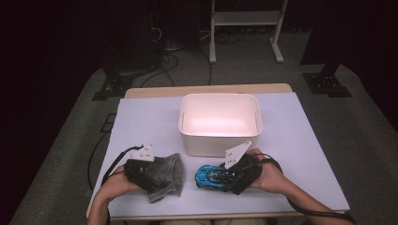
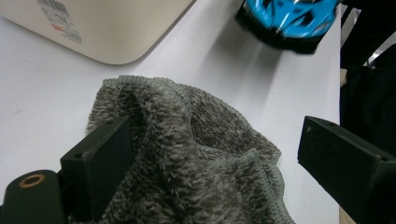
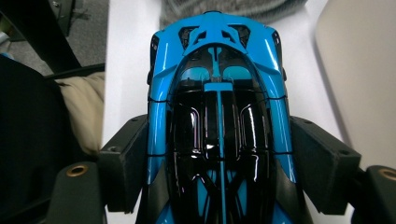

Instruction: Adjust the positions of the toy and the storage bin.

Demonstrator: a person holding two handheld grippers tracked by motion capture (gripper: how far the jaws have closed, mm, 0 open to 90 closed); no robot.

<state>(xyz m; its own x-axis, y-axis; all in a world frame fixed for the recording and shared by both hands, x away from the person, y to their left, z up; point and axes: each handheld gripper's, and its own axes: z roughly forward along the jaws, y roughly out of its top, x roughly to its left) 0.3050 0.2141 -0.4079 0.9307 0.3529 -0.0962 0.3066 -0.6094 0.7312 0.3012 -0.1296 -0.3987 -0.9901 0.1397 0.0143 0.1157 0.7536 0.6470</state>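
A grey knitted cloth (image 1: 168, 174) lies bunched on the white table sheet at the front left. My left gripper (image 1: 159, 177) is over it, jaws wide open. In the left gripper view the cloth (image 2: 196, 154) lies between them, brushing one jaw and clear of the other. A blue and black toy car (image 1: 210, 176) is at the front centre, with my right gripper (image 1: 221, 177) shut on it. The right gripper view shows both jaws pressed against the sides of the car (image 3: 217, 116), low over the sheet, its nose toward the cloth (image 3: 233, 8).
A white open bin (image 1: 219, 96) stands behind the two grippers at the table's middle; its wall (image 2: 107, 32) is close to the cloth. The white table sheet (image 1: 291, 140) spreads to the bin's right and left. A metal stand and cables sit on the floor beyond.
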